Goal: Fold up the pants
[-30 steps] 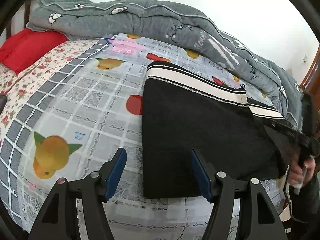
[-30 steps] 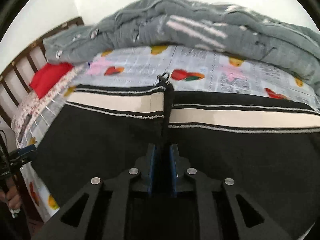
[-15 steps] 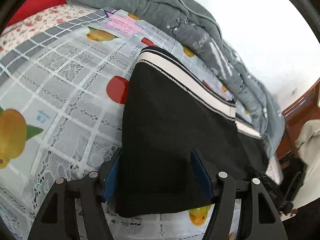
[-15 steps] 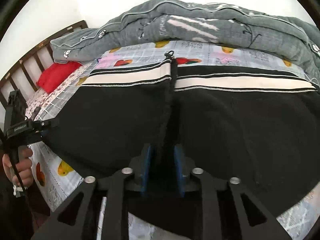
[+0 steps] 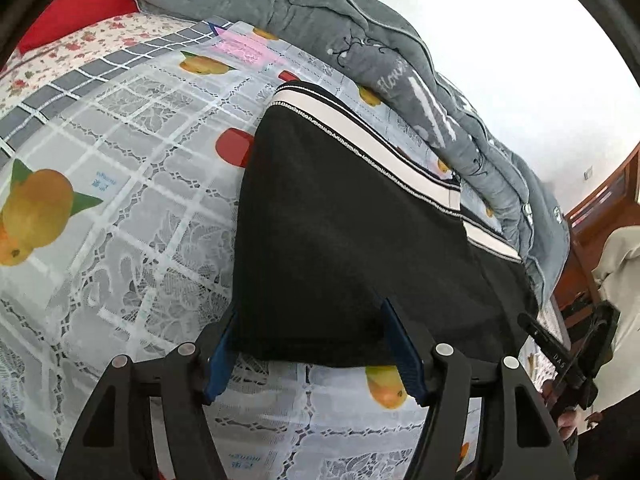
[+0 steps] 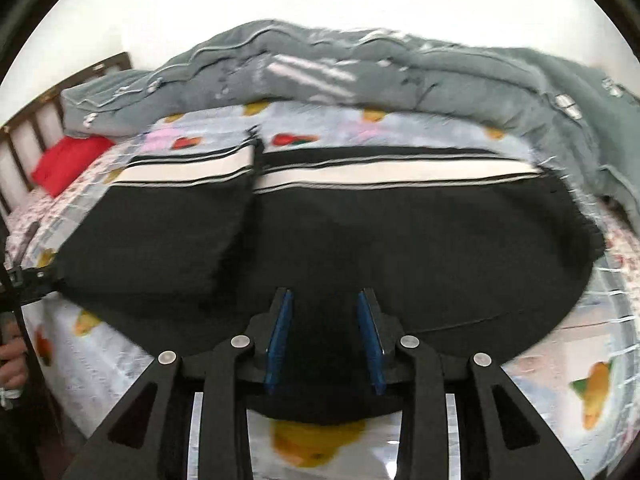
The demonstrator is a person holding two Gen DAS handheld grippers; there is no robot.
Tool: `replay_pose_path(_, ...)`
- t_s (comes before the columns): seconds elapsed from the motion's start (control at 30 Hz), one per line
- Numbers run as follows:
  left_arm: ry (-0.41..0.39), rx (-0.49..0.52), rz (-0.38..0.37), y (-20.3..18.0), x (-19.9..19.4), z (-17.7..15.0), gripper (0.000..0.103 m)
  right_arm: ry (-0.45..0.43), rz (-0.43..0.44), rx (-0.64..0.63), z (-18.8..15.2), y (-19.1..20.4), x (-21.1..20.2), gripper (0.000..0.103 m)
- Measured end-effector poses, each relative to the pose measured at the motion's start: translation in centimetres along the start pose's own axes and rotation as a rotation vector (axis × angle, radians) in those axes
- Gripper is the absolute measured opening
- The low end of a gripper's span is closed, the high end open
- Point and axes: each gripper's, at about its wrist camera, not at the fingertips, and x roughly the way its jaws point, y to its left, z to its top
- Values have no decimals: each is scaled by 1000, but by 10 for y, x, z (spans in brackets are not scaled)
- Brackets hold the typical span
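Jaws over pants (image 5: 340,248), quilt (image 5: 360,36) beyond

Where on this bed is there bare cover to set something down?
Bare fruit-print cover lies left of the black pants, reaching the red pillow. A narrow strip runs between the pants' striped band and the grey quilt. The middle is crowded by the pants.

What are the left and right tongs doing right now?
Left tongs: open, straddling the black striped fabric pants, not gripping.
Right tongs: opening, nothing gripped.
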Motion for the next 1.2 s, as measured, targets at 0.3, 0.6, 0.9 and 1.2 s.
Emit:
replay_pose_path(0.3,-7,-61,-53,0,20,17,64,99,-20,82,-6,-30,7,34)
replay_pose_path(0.6,-28,-63,-41,-1,12,4,57,93,-64,115,-14,-44,1,34)
replay_pose_path(0.9,-58,-106,-65,-2,12,-6,56,88,-72,140,-21,-60,-10,34)
replay_pose_path(1.2,-81,-182,43,-1,8,-6,20,62,-42,157,-34,-75,-29,34)
